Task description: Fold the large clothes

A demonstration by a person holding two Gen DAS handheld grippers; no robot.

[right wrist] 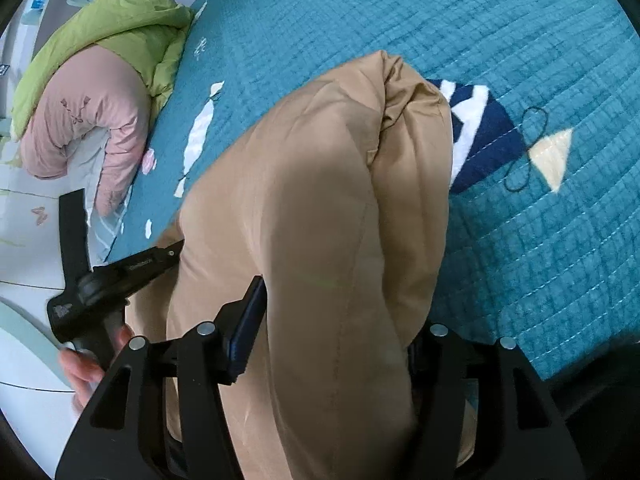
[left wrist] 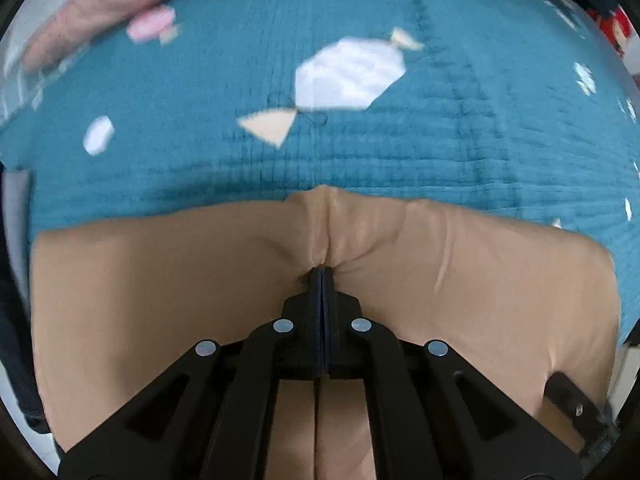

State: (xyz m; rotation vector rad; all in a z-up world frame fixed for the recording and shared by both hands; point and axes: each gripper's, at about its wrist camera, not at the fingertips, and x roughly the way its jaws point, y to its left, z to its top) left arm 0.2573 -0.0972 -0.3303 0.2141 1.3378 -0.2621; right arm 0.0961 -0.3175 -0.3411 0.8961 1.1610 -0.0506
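A tan garment [left wrist: 440, 300] lies on a teal quilted bedspread [left wrist: 200, 80]. My left gripper [left wrist: 322, 272] points down at it and is shut on a pinched ridge of the tan cloth near its far edge. In the right wrist view the tan garment [right wrist: 320, 200] hangs in a thick folded bundle between the fingers of my right gripper [right wrist: 340, 312]. Its jaws stand apart. The left finger pad [right wrist: 246, 328] shows its blue face beside the cloth, and the other finger is hidden behind the cloth. A hand [right wrist: 80, 364] holds the left gripper [right wrist: 120, 276] at the garment's left edge.
A green padded jacket [right wrist: 120, 28] and a pink one [right wrist: 88, 112] lie piled at the bedspread's [right wrist: 520, 260] far left edge, over a pale patterned sheet [right wrist: 28, 248]. The pink one [left wrist: 92, 12] also shows at the top left in the left wrist view.
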